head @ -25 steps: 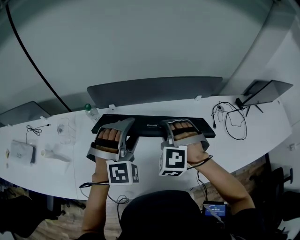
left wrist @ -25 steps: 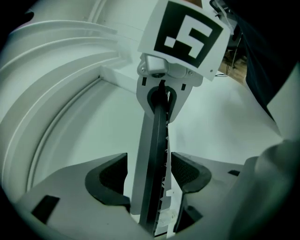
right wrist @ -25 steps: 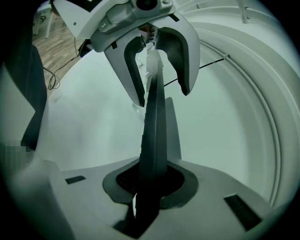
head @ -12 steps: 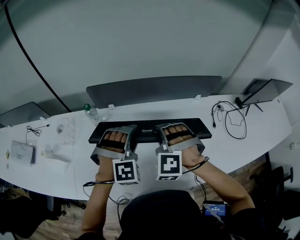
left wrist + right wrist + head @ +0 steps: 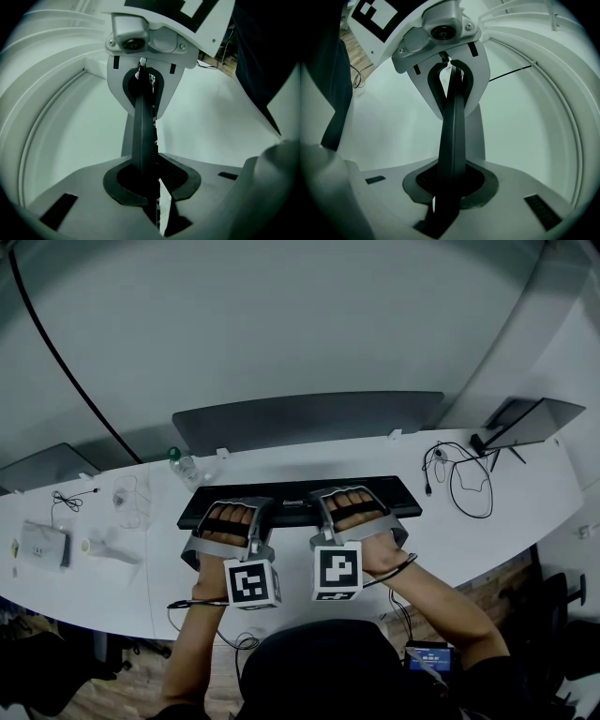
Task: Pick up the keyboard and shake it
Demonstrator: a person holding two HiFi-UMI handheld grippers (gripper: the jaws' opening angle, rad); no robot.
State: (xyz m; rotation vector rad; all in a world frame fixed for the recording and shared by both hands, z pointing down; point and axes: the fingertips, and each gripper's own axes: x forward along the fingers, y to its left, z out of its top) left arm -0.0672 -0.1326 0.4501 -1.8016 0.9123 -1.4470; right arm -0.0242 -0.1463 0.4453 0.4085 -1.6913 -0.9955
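The keyboard (image 5: 292, 489) has its near half hidden in the head view; both gripper views show it edge-on, keys unseen. Clutter (image 5: 112, 547) at far left is too small to name.

The white curved table (image 5: 525, 507) carries a black keyboard (image 5: 295, 491) at its middle, a looped cable (image 5: 469, 486) to the right, a bottle (image 5: 180, 463) and a clear container (image 5: 128, 499) to the left

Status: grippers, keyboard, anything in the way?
Left gripper just closed onto keyboard edge; right gripper clamped on it too. Lift off desk unclear. Bottle, cable well aside.
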